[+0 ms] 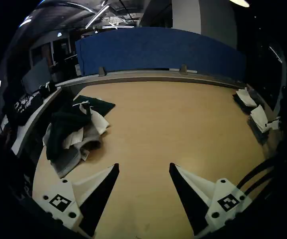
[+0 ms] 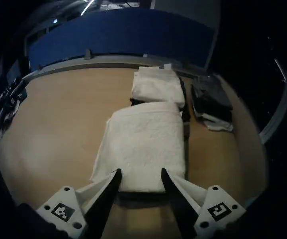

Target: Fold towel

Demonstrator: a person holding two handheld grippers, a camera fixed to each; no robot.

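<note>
The left gripper view looks from above the table (image 1: 175,119) toward its far edge and blue divider (image 1: 159,51). The right gripper view sits close over a white towel (image 2: 143,143), facing that same edge; both share table and divider.

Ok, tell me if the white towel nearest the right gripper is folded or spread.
Folded: the white towel lies as a thick, compact rectangle.

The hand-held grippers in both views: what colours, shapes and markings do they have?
The left hand-held gripper and the right hand-held gripper look alike: two wedge-shaped fingers tapering to points, white outside, black inside. Each finger base carries a square black-and-white marker and small holes. Black cables run beside the left one.
</note>
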